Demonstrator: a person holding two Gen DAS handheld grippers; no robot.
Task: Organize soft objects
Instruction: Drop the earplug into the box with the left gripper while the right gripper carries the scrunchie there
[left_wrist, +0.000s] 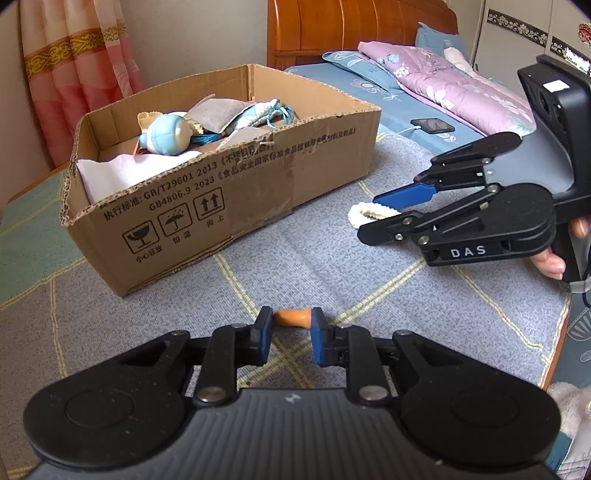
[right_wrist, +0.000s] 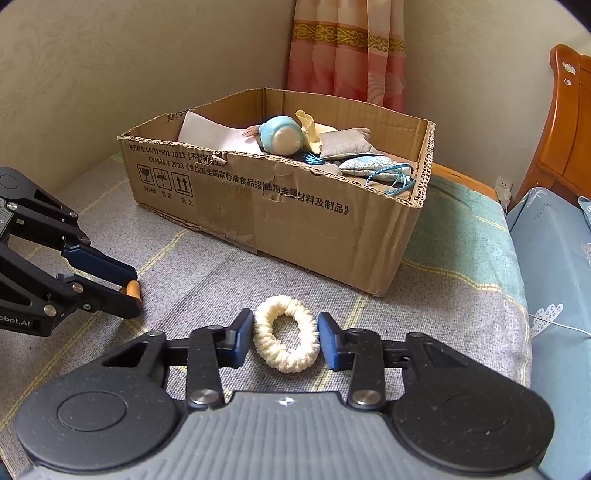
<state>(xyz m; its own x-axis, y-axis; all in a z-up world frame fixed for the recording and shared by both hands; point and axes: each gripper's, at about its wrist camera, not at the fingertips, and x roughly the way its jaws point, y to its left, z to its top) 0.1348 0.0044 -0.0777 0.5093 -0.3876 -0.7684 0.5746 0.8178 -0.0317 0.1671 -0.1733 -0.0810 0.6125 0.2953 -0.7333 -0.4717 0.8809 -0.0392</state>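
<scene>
A small orange soft piece (left_wrist: 293, 317) lies on the grey checked cover (left_wrist: 369, 295), and my left gripper (left_wrist: 291, 325) is shut on it, pads against both its ends. In the right wrist view the same left gripper (right_wrist: 135, 291) enters from the left with the orange piece (right_wrist: 132, 289) at its tips. My right gripper (right_wrist: 285, 338) is shut on a cream scrunchie (right_wrist: 291, 363) that rests on the cover, one pad pressing each side. A cardboard box (right_wrist: 295, 206) stands behind, holding a blue-white plush toy (right_wrist: 280, 134), a grey cushion (right_wrist: 343, 142), a patterned pouch (right_wrist: 369, 164) and white cloth (right_wrist: 207, 131).
The box (left_wrist: 229, 162) sits toward the wall corner by a pink curtain (left_wrist: 81, 74). To the right is a bed with a purple quilt (left_wrist: 443, 81), a phone (left_wrist: 432, 125) on a cable, and a wooden headboard (left_wrist: 351, 26). A white plush (left_wrist: 569, 406) lies at the lower right.
</scene>
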